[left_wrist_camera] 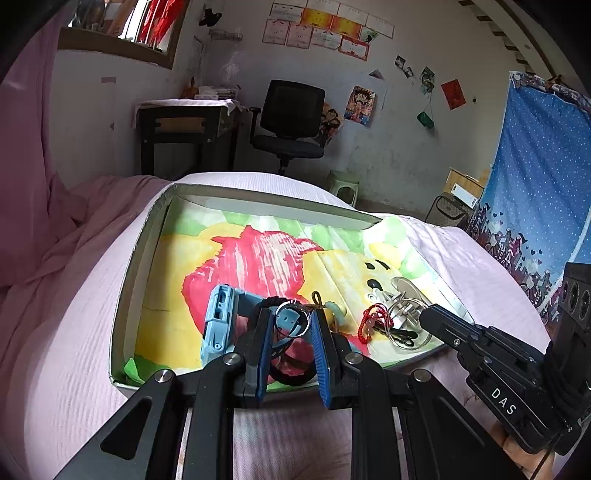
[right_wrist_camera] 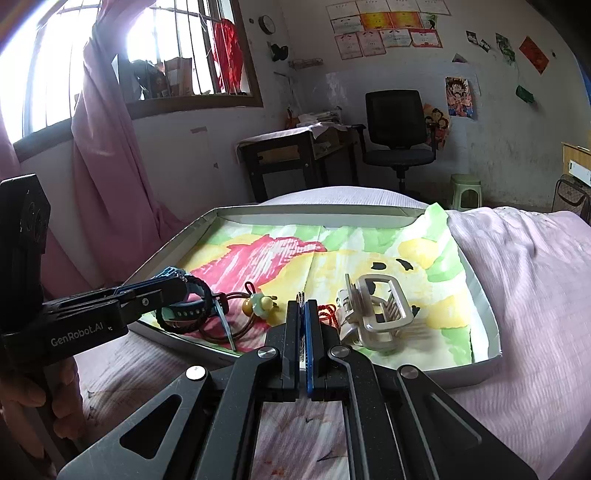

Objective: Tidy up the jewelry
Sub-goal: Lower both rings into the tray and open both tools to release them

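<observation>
A lived-in bedroom in a home.
A bed [right_wrist_camera: 517, 280] spread with a pink sheet is seen in the foreground, and a barred window [right_wrist_camera: 110, 55] hung with pink curtains [right_wrist_camera: 99, 155] is set in the left wall. A dark desk [right_wrist_camera: 291, 158] piled with papers and a black office chair [right_wrist_camera: 397, 125] are placed against the scuffed white wall, where certificates [right_wrist_camera: 384, 33] and cartoon posters [right_wrist_camera: 460, 96] are pinned. A green plastic stool [right_wrist_camera: 466, 190] is stood beside the chair.
</observation>
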`<state>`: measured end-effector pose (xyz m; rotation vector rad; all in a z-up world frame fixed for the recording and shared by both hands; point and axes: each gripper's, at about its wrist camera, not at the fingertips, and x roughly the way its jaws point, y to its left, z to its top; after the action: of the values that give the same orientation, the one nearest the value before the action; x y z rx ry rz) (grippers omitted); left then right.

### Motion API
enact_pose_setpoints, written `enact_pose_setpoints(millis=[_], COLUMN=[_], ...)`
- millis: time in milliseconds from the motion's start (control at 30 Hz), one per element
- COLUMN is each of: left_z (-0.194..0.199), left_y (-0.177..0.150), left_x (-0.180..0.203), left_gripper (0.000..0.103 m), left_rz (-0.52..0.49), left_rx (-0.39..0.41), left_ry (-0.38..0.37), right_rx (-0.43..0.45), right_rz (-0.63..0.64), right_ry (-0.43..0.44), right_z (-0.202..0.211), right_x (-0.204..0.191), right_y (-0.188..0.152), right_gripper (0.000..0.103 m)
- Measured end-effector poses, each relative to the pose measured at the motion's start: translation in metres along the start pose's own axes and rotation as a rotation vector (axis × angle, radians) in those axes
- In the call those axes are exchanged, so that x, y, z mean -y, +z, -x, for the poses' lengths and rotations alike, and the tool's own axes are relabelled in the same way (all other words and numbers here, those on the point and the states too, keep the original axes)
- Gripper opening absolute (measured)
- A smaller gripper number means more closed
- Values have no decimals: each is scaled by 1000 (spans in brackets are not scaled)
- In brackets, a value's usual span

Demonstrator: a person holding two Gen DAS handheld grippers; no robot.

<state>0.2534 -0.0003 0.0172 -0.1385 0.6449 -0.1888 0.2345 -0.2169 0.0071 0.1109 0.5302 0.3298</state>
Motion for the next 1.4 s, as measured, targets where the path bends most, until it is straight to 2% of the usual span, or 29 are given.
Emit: enact_pose_setpoints(millis=[700,800,867,933,1233,1333,1367,1400], left_z=[-3,-2,-1,0,7,10,11,13], left_y=[-4,-4,-4,-4,-4,-4,-4,-4], left_x=[6,6,6,7,5,6,7,7], left_gripper=[21,26,36,41,51,59,61,62], left_rz=[-30,-31,-33,-34,-23,-30,-32,-35], left_rx=[-16,-16,-12,-6,20,36,41,46], left_ry=[13,11,5,1,17,28,27,28], right_rx=[-24,-24,-24,-20,-3,4,10,14], right_rz=[-27,-34,-34,-32,-26,-33,-37,-39], right_ry=[-25,-28,-32,-37,-62,-74,-76,-78], right_z=[-2,-1,0,1,9,12,13,14], right_x=[8,10,10,10,9,11,12,13], right_y=[-1,-1,0,0,2,2,2,3], right_gripper=[3,3,3,3,5,20,31,37])
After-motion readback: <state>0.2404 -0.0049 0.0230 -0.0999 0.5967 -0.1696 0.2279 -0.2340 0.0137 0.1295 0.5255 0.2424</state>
